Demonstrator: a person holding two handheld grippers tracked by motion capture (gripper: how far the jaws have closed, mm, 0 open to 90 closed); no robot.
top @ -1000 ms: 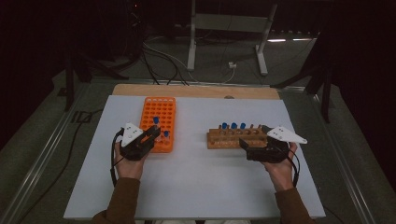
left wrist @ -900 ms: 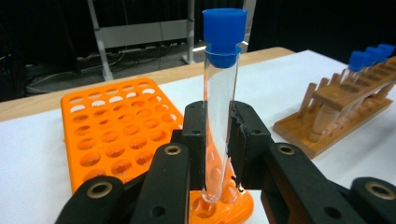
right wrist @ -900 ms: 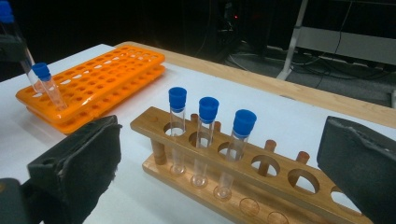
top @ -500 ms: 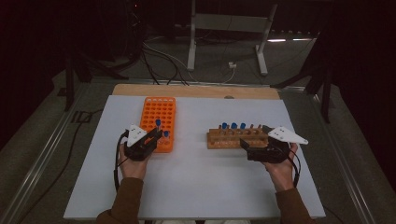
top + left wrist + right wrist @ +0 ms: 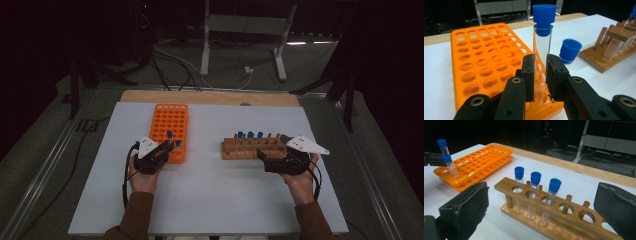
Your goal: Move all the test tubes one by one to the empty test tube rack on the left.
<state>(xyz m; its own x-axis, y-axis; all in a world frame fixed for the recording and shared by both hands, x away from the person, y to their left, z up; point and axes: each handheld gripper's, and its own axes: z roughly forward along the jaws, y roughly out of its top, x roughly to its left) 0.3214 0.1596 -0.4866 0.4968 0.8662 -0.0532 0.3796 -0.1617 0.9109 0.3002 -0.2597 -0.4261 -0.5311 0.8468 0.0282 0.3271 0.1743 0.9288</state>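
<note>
My left gripper [image 5: 541,75] is shut on a clear test tube with a blue cap [image 5: 541,42], held upright. The tube's lower end is at a hole near the front right corner of the orange rack [image 5: 486,57]. A second capped tube [image 5: 569,51] stands in the rack just behind it. From above, the left gripper [image 5: 161,150] is at the orange rack's [image 5: 169,120] near right corner. My right gripper [image 5: 542,192] is open, with its jaws wide on either side of the wooden rack [image 5: 564,220]. That rack holds three blue-capped tubes [image 5: 535,192]. In the high view the right gripper [image 5: 262,158] is at the wooden rack's [image 5: 250,147] near side.
Both racks sit on a white table top [image 5: 210,200] with a wooden strip [image 5: 210,97] along its far edge. Most holes in the orange rack are vacant. The wooden rack has free holes at its right end [image 5: 586,216]. Beyond the table are cables and a metal stand [image 5: 240,40].
My left gripper has sunk a little with the tube, bringing the tube lower at the orange rack. The right gripper has stayed where it was.
</note>
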